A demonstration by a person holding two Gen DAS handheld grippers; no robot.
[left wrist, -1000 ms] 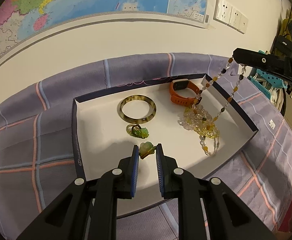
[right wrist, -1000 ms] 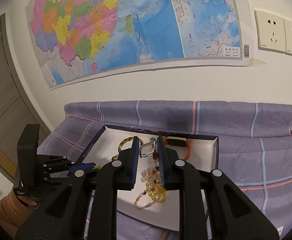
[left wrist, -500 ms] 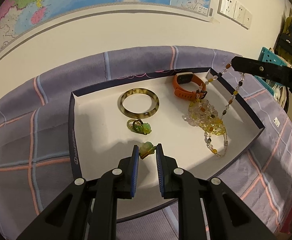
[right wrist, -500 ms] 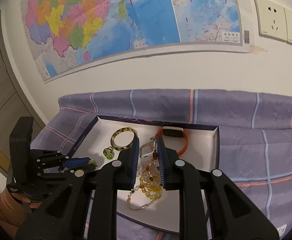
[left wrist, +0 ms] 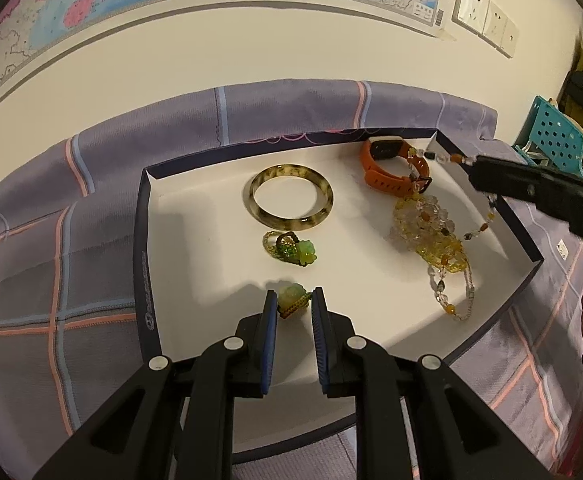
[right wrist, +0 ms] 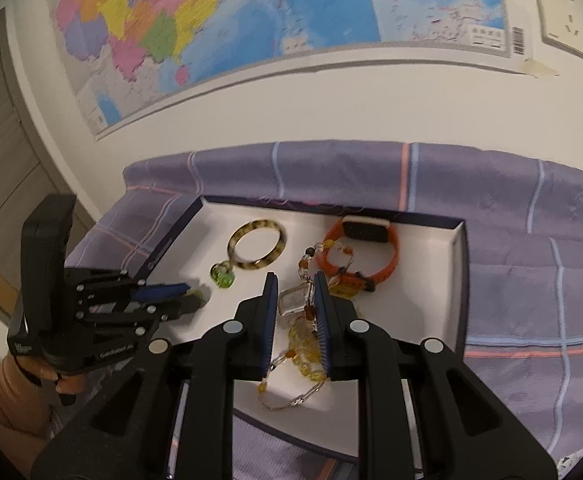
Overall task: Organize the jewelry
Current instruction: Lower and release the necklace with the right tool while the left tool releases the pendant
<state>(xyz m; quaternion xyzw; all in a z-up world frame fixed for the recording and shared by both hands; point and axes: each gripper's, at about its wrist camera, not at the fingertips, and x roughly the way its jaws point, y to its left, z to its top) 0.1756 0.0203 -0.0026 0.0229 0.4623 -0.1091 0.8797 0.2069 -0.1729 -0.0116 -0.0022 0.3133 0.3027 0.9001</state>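
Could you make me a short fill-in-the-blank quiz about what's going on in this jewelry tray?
1. The left gripper is shut on a small ____ charm.
2. The right gripper holds one end of the beaded ____.
3. The watch has an ____ strap.
4. The bangle lies flat in the ____.

Missing words: green; necklace; orange; tray

Purple plaid cloth (left wrist: pixel 91 208) looks soft and woven, matt. The tray (left wrist: pixel 141 264) seems like card, with a smooth white matt floor. Bangle (left wrist: pixel 289 200) is glossy mottled resin or stone. Orange watch band (left wrist: pixel 387 180) looks like matt rubber. Bead necklace (left wrist: pixel 431 236) is clear, shiny glass-like stuff. Wall map (right wrist: pixel 251 20) is slick paper.
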